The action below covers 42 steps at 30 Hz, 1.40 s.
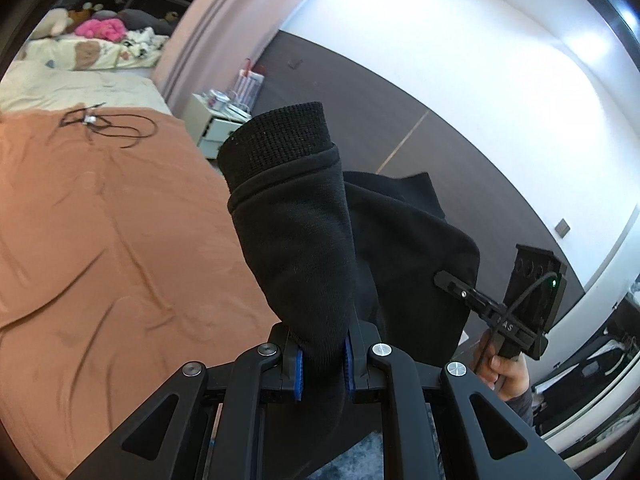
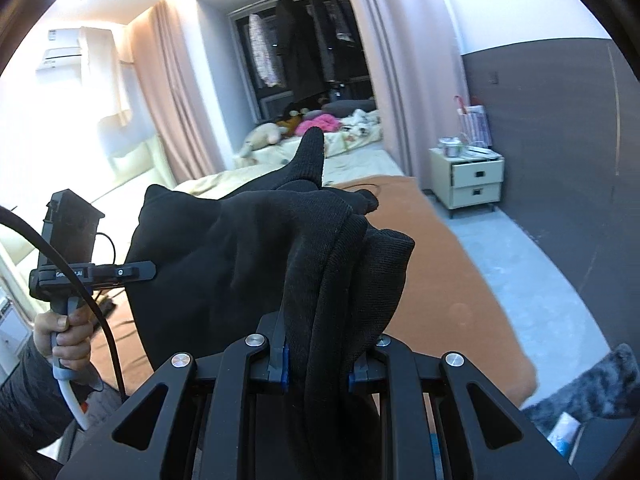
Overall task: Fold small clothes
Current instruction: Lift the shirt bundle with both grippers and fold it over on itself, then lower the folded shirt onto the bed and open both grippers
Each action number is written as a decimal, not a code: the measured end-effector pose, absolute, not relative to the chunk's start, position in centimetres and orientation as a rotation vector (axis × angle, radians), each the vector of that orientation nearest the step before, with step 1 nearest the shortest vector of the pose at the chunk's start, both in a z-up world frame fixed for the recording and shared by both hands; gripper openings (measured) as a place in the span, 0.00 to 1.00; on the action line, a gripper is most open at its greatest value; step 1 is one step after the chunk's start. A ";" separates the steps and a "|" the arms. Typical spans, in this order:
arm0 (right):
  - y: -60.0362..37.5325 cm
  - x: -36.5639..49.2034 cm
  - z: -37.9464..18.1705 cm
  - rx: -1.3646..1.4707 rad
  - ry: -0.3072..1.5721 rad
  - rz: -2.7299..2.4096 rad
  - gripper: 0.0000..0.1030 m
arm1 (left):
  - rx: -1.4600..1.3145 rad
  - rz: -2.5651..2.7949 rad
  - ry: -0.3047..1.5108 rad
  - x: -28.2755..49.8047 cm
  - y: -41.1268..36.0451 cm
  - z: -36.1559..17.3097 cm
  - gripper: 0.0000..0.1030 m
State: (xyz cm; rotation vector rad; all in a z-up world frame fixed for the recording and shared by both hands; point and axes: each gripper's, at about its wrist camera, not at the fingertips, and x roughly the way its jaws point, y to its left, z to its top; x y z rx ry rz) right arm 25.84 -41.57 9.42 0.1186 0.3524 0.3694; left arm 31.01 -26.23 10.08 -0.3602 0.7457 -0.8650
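Note:
A black knit garment (image 1: 296,248) with a ribbed cuff (image 1: 276,140) hangs in the air between both grippers, above the orange bedspread (image 1: 100,240). My left gripper (image 1: 323,364) is shut on one bunched end of it. My right gripper (image 2: 318,368) is shut on the other end, where the black garment (image 2: 248,248) bunches in folds. The right gripper also shows in the left wrist view (image 1: 460,288), its finger pressed into the cloth. The left gripper shows in the right wrist view (image 2: 136,270), clamped on the cloth's edge.
A black cable (image 1: 108,126) lies on the orange bedspread. Beyond it are cream bedding and a pile of soft toys (image 1: 100,28). A cream nightstand (image 2: 476,178) stands by the dark wall. Pink curtains (image 2: 400,80) hang beside it. A dark furry rug (image 2: 592,388) lies low right.

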 end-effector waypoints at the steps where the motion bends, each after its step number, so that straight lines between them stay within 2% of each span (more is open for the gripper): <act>1: -41.6 26.0 9.5 0.115 0.353 0.355 0.15 | -0.351 -0.871 0.748 31.4 -27.2 10.0 0.15; 25: -40.3 34.2 7.5 0.126 0.468 0.165 0.15 | -0.297 -0.934 0.904 46.4 -40.0 -0.4 0.15; 38: -39.9 35.7 9.7 0.121 0.534 0.126 0.15 | -0.310 -0.948 0.912 48.2 -39.4 -2.5 0.16; 39: -39.6 36.1 9.8 0.117 0.547 0.109 0.18 | -0.286 -0.920 0.906 48.2 -39.3 -2.9 0.20; 40: -39.5 36.3 9.5 0.119 0.568 0.086 0.20 | -0.236 -0.872 0.906 48.4 -39.6 -3.6 0.37; 41: -39.3 37.0 9.2 0.115 0.590 0.054 0.34 | -0.188 -0.824 0.934 48.8 -39.8 -4.7 0.52; 42: -38.8 37.3 8.9 0.095 0.609 -0.004 0.50 | -0.167 -0.780 0.976 49.3 -39.7 -5.8 0.72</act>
